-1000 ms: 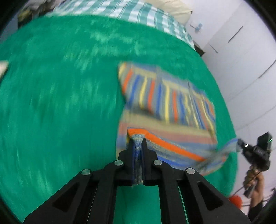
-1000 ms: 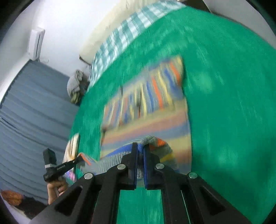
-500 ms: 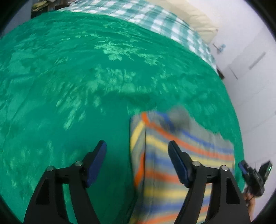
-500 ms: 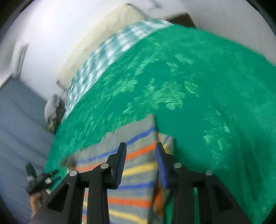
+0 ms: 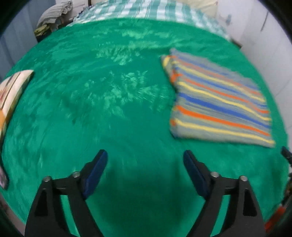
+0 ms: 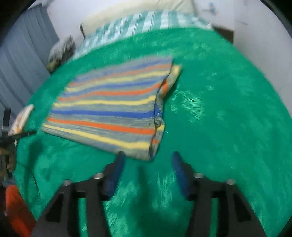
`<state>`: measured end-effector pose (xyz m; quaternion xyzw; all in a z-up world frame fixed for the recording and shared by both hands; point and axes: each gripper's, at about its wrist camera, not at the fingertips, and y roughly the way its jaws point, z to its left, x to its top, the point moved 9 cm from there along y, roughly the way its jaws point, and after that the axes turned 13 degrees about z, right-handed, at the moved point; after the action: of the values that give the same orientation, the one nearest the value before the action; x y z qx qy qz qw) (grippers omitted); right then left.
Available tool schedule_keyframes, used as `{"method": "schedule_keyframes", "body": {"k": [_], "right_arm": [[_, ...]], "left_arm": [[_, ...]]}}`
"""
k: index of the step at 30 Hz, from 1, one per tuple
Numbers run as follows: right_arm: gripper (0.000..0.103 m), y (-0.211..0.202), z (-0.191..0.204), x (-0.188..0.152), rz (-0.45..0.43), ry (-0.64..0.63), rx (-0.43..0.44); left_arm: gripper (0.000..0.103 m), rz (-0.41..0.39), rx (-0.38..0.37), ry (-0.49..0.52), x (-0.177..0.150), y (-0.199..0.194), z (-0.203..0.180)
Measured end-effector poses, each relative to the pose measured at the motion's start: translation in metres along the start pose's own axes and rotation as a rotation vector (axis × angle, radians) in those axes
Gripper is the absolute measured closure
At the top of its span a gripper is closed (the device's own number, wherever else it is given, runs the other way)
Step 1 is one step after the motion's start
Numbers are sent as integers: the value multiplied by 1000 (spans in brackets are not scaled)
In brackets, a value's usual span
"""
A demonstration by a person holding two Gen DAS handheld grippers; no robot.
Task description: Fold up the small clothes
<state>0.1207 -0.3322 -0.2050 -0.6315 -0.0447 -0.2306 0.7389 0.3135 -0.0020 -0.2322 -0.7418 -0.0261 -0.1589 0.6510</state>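
A second ago we had both grippers clamped on the striped cloth (image 5: 219, 102), each pinching a raised edge of it. Now we hold nothing: our left gripper (image 5: 145, 160) stands wide apart over bare green blanket (image 5: 109, 109), and our right gripper (image 6: 147, 160) is also spread, with the near corner of the cloth lying just ahead of its left finger; whether they touch we cannot tell.

The cloth now lies folded flat on the blanket, a rough rectangle, where before it was longer with its near part lifted. On the side facing the left gripper its layers do not line up: a lower layer sticks out past the top one. The same offset shows on the opposite side in the right wrist view.

Around the cloth the blanket is open on the near side and on both flanks. Beyond the cloth lies a checked sheet (image 5: 146, 9), and beyond that a pale pillow (image 6: 136, 11). Well away from the cloth, at the blanket's edge, rests a book (image 5: 12, 87).
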Motion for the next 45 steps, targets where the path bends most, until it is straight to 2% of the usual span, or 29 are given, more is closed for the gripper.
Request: {"method": "schedule_keyframes", "body": {"k": [1, 3, 7, 11, 16, 17, 19, 27, 45], "right_arm": [[23, -12, 0, -8, -36, 8, -9], [22, -32, 3, -26, -108, 14, -34], [22, -38, 0, -62, -162, 72, -71], [22, -29, -10, -87, -152, 118, -105], [22, -8, -18, -103, -108, 72, -171], [22, -4, -18, -106, -99, 58, -183], [19, 7, -19, -111, -83, 51, -185], [5, 18, -19, -111, -115, 33, -158], [3, 20, -18, -110, -132, 26, -147]], "left_arm": [[12, -24, -9, 5, -10, -11, -4], [9, -64, -27, 21, -28, -29, -16], [5, -113, -51, 34, -51, -35, -44], [5, -87, -45, 43, -72, 2, -63], [4, -107, 54, 80, -94, 42, -68], [2, -126, 54, 82, -96, 48, -67], [1, -214, 46, 82, -100, 48, -66], [1, -238, 39, 88, -100, 48, -67], [1, -245, 31, 87, -103, 49, -68]]}}
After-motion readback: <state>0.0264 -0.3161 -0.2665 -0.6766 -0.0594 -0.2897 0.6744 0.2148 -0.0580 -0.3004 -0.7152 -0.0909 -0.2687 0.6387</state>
